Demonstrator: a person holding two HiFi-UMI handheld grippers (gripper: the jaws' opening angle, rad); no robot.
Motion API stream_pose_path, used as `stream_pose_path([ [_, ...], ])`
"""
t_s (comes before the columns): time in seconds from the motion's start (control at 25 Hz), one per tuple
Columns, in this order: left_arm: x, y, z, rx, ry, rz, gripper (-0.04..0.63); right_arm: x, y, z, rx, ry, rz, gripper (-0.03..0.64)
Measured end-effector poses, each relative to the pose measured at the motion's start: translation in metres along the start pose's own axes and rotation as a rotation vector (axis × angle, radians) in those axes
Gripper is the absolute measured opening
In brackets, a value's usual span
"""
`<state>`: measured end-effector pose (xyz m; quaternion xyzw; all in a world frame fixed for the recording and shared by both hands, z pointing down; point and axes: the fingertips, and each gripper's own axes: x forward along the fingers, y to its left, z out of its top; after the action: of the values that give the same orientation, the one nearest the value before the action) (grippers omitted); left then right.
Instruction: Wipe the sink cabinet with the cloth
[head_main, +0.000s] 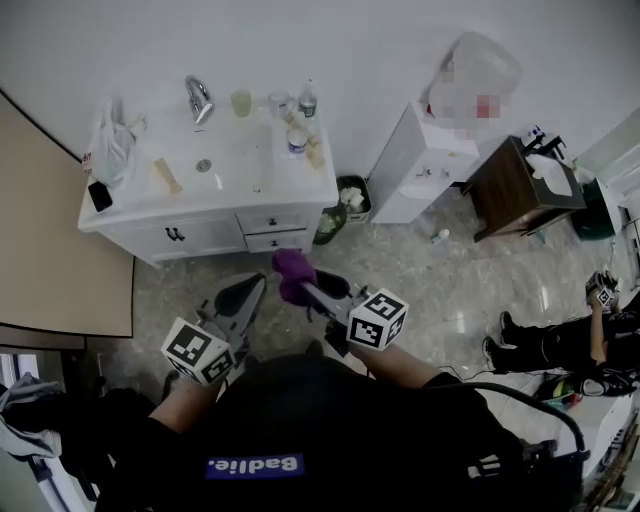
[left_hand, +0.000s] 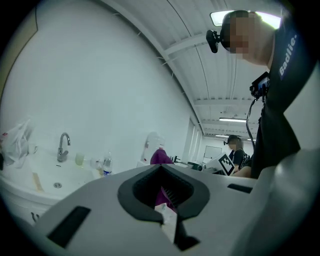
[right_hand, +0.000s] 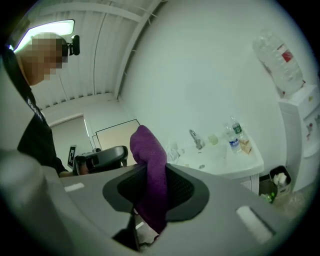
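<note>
At far left of the head view, a white plastic bag (head_main: 110, 150) sits on the counter end of the white sink cabinet (head_main: 215, 235), which stands against the wall. A chrome faucet (head_main: 198, 100) rises behind the basin, with a pale cup (head_main: 241, 103) and a small bottle (head_main: 307, 100) along the back edge to its right.

Left gripper (head_main: 256, 286): held above the floor in front of the cabinet drawers, clear of them. Its own view shows the jaws brought together with nothing between them.

Right gripper (head_main: 305, 288): just beside the left one, also short of the cabinet. Jaws are clamped on the purple cloth (head_main: 292, 268), which stands up above the fingers in a folded bunch and hangs below them. The cloth touches no part of the cabinet.

Right of the cabinet stand a small bin (head_main: 352, 195), a white water dispenser (head_main: 415, 165) and a brown table (head_main: 515, 190). A second person (head_main: 560, 345) sits on the floor at far right.
</note>
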<state>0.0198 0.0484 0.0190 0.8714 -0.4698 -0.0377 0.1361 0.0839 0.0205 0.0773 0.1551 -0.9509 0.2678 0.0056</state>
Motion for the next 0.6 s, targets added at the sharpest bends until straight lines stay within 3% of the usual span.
stream_pose_path([
  [0.2,-0.011,-0.025,-0.004,-0.016,0.005,-0.045,0.002,-0.008,0.034,0.003,-0.138,-0.039,0.01,0.1],
  [0.6,-0.024,-0.042,-0.018,0.007,0.013,-0.087,0.002,-0.019,0.051,-0.016,-0.214,-0.02,0.014,0.1],
])
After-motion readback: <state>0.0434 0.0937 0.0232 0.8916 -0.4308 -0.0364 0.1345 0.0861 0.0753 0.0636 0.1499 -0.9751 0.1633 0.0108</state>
